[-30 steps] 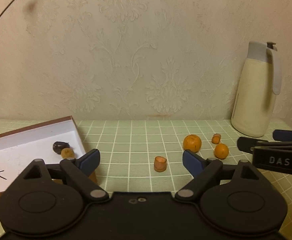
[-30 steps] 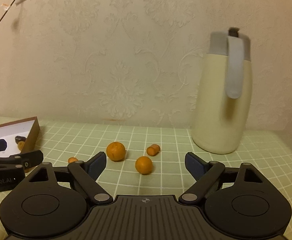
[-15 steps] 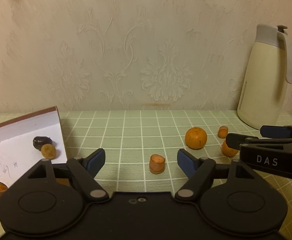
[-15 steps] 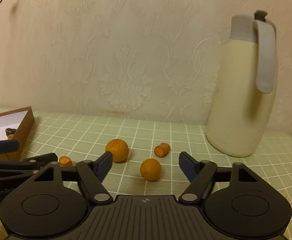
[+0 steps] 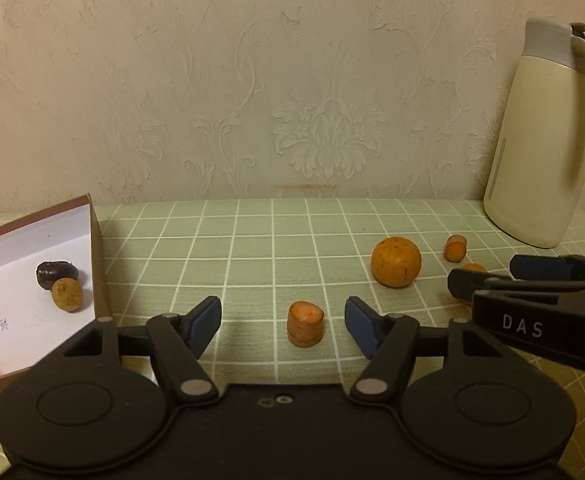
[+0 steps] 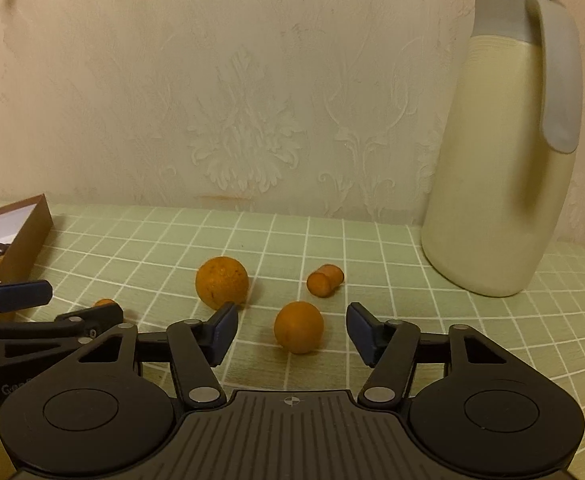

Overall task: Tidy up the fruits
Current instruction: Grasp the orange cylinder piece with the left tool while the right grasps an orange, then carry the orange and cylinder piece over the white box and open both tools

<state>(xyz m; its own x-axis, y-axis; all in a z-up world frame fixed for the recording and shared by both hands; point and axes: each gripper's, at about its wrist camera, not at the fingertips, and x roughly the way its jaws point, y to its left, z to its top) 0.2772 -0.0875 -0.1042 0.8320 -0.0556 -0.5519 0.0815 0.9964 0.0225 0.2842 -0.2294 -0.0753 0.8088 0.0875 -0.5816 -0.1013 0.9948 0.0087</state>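
Cream wall (image 5: pixel 292 80) with embossed damask relief, under dim warm light; desk (image 5: pixel 252 240) covered by pale green cloth with a white grid.

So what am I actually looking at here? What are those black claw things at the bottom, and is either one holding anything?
The claws are two hand-held grippers, one in each of a person's hands; no robot arm is involved. Each carries a wide-angle camera looking forward along its two fingers, so you get one picture per gripper.

In the left camera's picture, the left gripper is open, with a short carrot stub standing between its fingers, not gripped. The right gripper is also open, around a small orange. Neither holds anything.

On the green checked tablecloth also lie a larger orange and another carrot piece. A cream jug stands by the wall. At the left is a brown box with some pieces already inside.
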